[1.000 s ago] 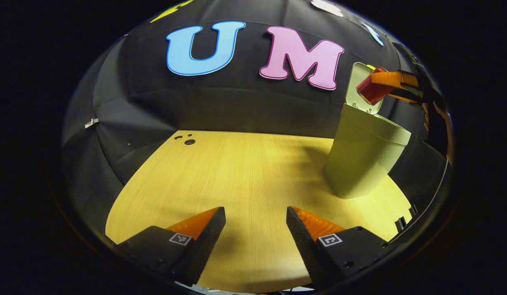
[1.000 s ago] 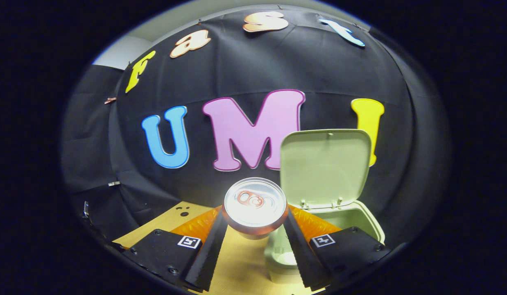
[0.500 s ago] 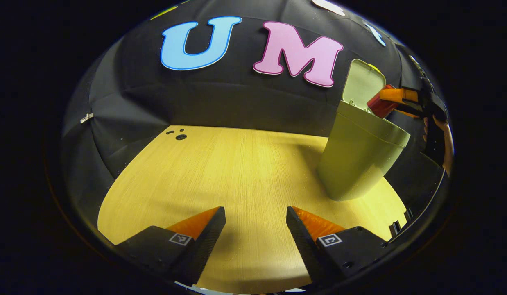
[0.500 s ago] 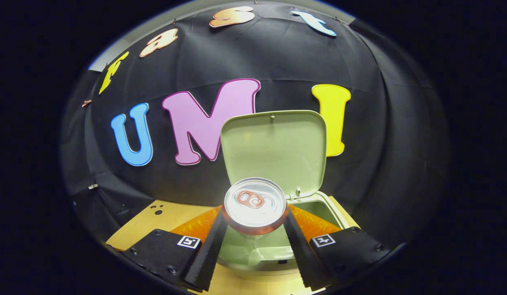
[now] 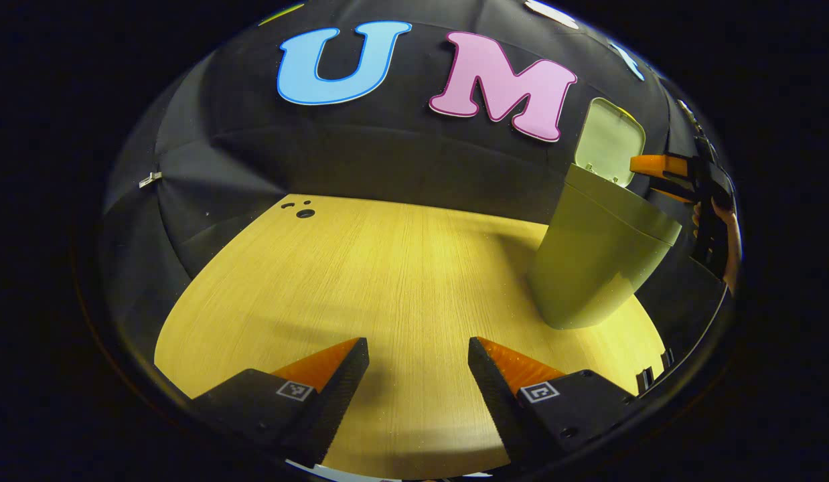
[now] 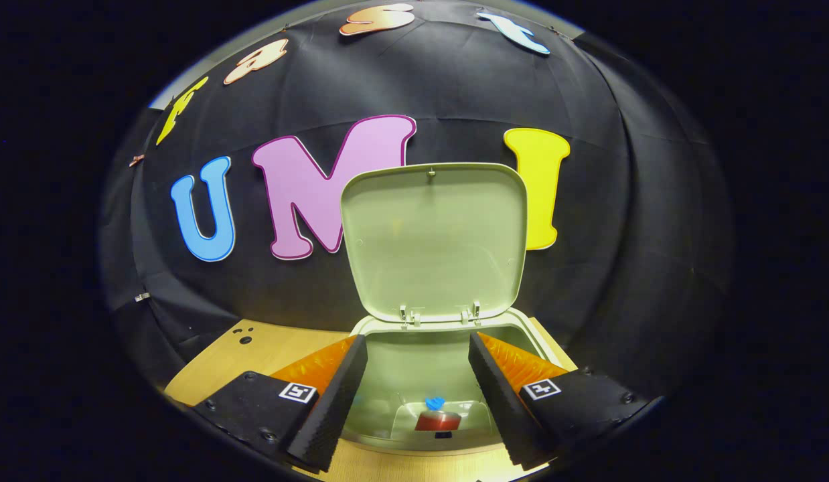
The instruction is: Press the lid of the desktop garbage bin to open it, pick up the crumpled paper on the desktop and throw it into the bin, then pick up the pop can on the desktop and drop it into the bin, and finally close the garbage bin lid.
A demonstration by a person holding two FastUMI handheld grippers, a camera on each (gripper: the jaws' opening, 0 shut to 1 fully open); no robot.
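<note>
Tabletop (image 5: 388,268) of pale wood fills the middle of the left gripper view, bare but for a few small dark holes (image 5: 305,213) at its upper left. At the bottom of that frame the left gripper (image 5: 418,355) has its two fingers spread wide with nothing between them. Farther right stands one green garbage bin (image 5: 598,261), its lid (image 5: 609,140) upright. At the far right edge the right gripper (image 5: 655,174) sits level with the bin's rim, a hand (image 5: 719,221) behind it.

In the right gripper view the bin (image 6: 441,402) lies straight ahead at lower centre, lid (image 6: 433,241) raised on its hinges. Inside, at the bottom, lies one red pop can (image 6: 438,420) with a small blue scrap (image 6: 434,402) just above it. Its own fingers (image 6: 327,402) stand apart, released, framing the opening.
</note>
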